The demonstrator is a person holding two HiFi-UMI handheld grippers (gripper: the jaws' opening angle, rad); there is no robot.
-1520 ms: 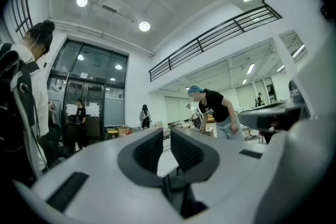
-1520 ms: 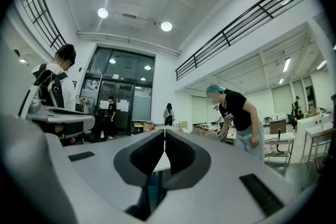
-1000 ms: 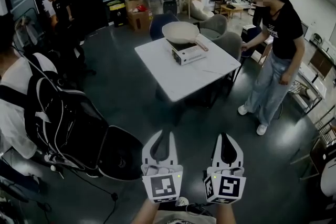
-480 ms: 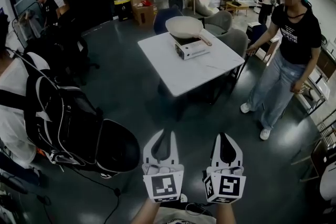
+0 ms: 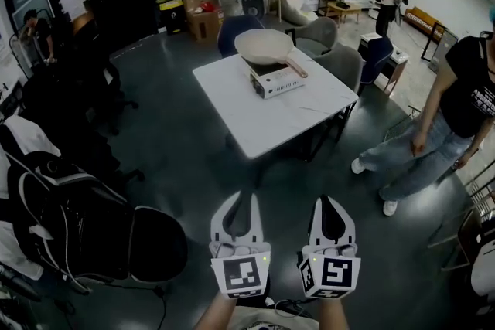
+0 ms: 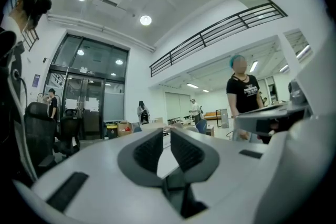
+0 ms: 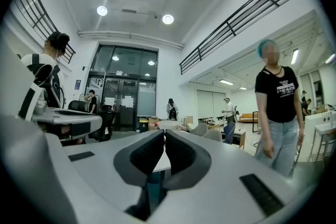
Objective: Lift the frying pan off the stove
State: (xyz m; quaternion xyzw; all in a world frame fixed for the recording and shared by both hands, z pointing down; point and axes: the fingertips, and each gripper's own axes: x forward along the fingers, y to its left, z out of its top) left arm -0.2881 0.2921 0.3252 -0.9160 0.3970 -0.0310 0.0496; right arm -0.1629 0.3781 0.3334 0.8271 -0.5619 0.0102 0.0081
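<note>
A cream frying pan point(image 5: 263, 47) with a brown handle sits on a small white stove point(image 5: 275, 78) at the far side of a white table point(image 5: 267, 116), well ahead of me across the dark floor. My left gripper point(image 5: 238, 199) and right gripper point(image 5: 333, 202) hang side by side low in the head view, far short of the table. Both point level toward it. In the left gripper view the left gripper point(image 6: 166, 135) has its jaws together with nothing between them. In the right gripper view the right gripper point(image 7: 164, 136) is likewise shut and empty.
A person in a black T-shirt and jeans point(image 5: 452, 120) stands right of the table. A black office chair with a backpack point(image 5: 85, 232) stands at my left. Grey chairs point(image 5: 323, 33) crowd the table's far side. Cardboard boxes point(image 5: 203, 11) and other people are farther back.
The person at the right has slid toward the picture's right edge, and the backpack at the left has slid toward the left edge. Both grippers stay shut, side by side.
</note>
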